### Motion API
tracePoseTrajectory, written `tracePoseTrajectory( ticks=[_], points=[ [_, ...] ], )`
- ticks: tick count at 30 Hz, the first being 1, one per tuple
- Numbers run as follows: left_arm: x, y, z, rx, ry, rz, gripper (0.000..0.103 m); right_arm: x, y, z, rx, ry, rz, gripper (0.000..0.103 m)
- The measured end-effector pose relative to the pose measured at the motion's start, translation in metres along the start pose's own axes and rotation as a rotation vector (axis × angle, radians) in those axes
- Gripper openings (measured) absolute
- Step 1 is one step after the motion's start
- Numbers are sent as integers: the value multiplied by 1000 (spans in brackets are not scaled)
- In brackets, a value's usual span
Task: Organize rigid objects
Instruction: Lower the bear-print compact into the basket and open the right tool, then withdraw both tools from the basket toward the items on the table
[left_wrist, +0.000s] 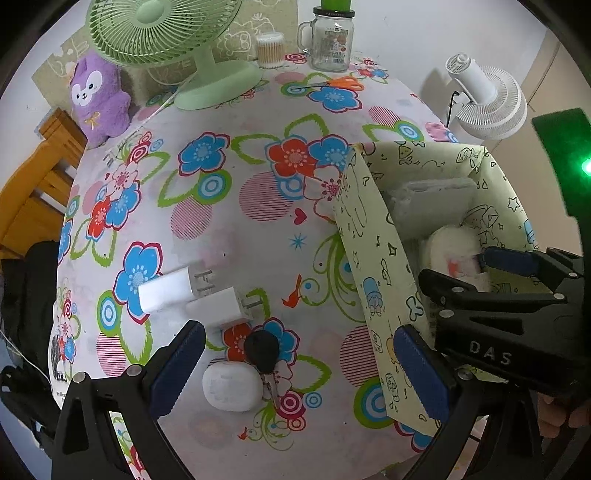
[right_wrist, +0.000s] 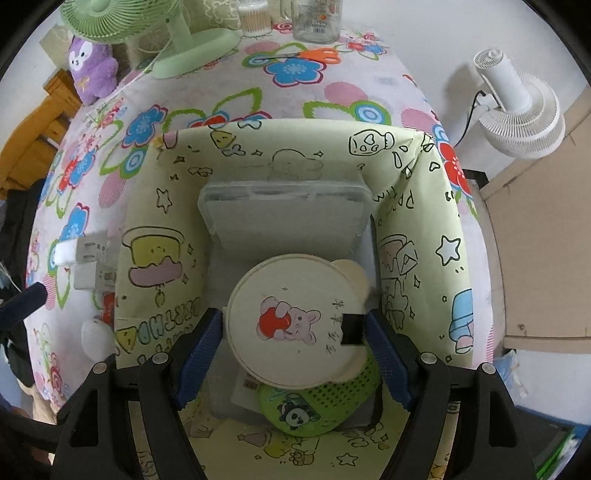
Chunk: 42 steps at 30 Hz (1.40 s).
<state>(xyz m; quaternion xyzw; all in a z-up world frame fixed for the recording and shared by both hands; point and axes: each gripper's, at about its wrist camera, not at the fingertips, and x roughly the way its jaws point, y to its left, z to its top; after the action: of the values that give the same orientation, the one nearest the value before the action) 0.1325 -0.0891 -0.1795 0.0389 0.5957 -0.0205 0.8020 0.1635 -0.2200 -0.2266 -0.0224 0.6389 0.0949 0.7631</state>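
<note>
Partly done. Already inside the green paper box (right_wrist: 417, 206): clear plastic case (right_wrist: 284, 218), round cream mirror with a bear print (right_wrist: 295, 321), green panda disc (right_wrist: 314, 402) under it. Left out on the bench (left_wrist: 258, 229): two white plugs (left_wrist: 166, 291) (left_wrist: 218, 306), black key (left_wrist: 262, 350), white earbud case (left_wrist: 231, 386), all close together beside the box. Right gripper (right_wrist: 295, 332) down in the box, jaws spread either side of the mirror, pads seemingly just off its rim, hard to be sure. Left gripper (left_wrist: 295, 369) released, hanging wide over key and earbud case, gripping nothing. Items small, hard, smooth; key flat.
</note>
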Motion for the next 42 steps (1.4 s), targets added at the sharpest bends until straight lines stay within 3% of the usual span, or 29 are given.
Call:
tracePoseTrajectory(
  ticks=[4,17,23,42],
  points=[
    [-4,0,0,-8,-13,11,103,-9,-3,0,1,-15,36,89],
    [-46,-7,-1,-86,-104,41,103,-67,-11,-2,-75,-117,75,90],
    [-64,-2,-10,-129,-116,16,103,-91,-3,-5,-121,-156,76,90],
    [-87,60,-28,-38,-163,-24,103,-122,57,-24,-42,-233,25,90]
  ],
)
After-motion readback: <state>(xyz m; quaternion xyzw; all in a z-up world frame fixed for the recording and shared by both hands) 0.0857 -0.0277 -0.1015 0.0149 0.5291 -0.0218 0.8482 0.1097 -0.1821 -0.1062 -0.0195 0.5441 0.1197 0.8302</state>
